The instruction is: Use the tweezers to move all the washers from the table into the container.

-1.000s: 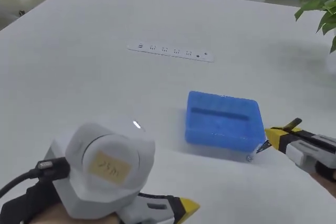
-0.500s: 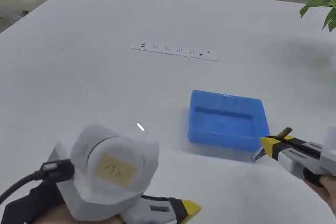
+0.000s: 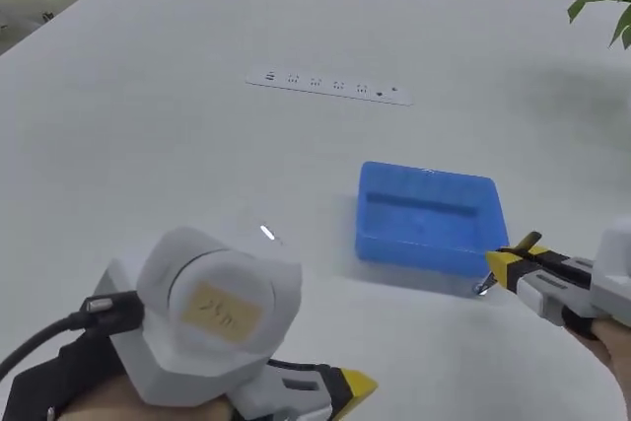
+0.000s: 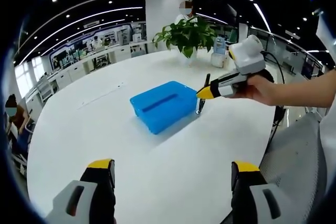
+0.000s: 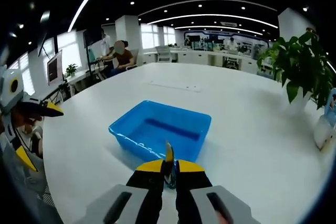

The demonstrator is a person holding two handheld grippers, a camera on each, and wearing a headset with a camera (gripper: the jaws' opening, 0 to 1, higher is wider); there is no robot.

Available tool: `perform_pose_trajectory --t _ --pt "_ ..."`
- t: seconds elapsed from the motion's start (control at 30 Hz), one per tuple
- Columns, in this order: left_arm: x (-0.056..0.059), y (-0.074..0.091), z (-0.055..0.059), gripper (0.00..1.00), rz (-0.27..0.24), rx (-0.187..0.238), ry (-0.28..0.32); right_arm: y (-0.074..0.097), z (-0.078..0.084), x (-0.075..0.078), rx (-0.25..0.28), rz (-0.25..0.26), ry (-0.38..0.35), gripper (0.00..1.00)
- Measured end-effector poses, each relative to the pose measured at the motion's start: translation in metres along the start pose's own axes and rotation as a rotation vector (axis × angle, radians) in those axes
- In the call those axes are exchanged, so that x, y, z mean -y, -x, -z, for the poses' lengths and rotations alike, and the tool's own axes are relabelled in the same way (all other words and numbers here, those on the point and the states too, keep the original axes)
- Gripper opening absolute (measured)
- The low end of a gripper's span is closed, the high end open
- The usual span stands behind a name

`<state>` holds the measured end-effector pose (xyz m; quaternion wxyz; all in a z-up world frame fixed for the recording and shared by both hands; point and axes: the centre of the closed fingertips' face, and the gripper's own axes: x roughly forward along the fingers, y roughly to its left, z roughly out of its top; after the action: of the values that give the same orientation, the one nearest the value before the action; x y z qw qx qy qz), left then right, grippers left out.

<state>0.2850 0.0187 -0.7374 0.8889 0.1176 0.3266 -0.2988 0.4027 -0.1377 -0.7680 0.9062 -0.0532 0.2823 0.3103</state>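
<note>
The blue container point(image 3: 429, 219) sits on the white table point(image 3: 177, 125), with its inside looking bare. My right gripper point(image 3: 501, 265) is shut on thin tweezers point(image 3: 485, 286), whose tip hangs beside the container's near right corner. In the right gripper view the jaws point(image 5: 169, 167) pinch the tweezers point(image 5: 169, 155) just short of the container point(image 5: 160, 128). My left gripper point(image 3: 347, 386) is low at the near left, and its jaws point(image 4: 172, 166) stand wide open with nothing between them. A small shiny spot point(image 3: 266, 234) lies left of the container; I cannot tell if it is a washer.
A white power strip point(image 3: 330, 86) lies flat farther back on the table. A potted plant point(image 5: 299, 72) stands at the far right. People sit at desks beyond the table. Open tabletop surrounds the container.
The tweezers' tip has edged slightly left, closer to the container's near right corner. The left gripper has stayed where it was. The camera has shifted a little.
</note>
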Motion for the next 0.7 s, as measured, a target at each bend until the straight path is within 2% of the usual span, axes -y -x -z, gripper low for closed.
perform_pose_trajectory --t 0.5,0.7 --pt "0.0036 -0.0011 0.0005 0.94 0.007 0.000 -0.006 -0.0015 0.0001 0.0032 0.012 0.011 -0.046 0.03" --pt "0.0045 -0.0017 -0.0003 0.93 0.007 0.000 -0.012 -0.0024 -0.0002 0.0027 -0.005 0.017 -0.033 0.03"
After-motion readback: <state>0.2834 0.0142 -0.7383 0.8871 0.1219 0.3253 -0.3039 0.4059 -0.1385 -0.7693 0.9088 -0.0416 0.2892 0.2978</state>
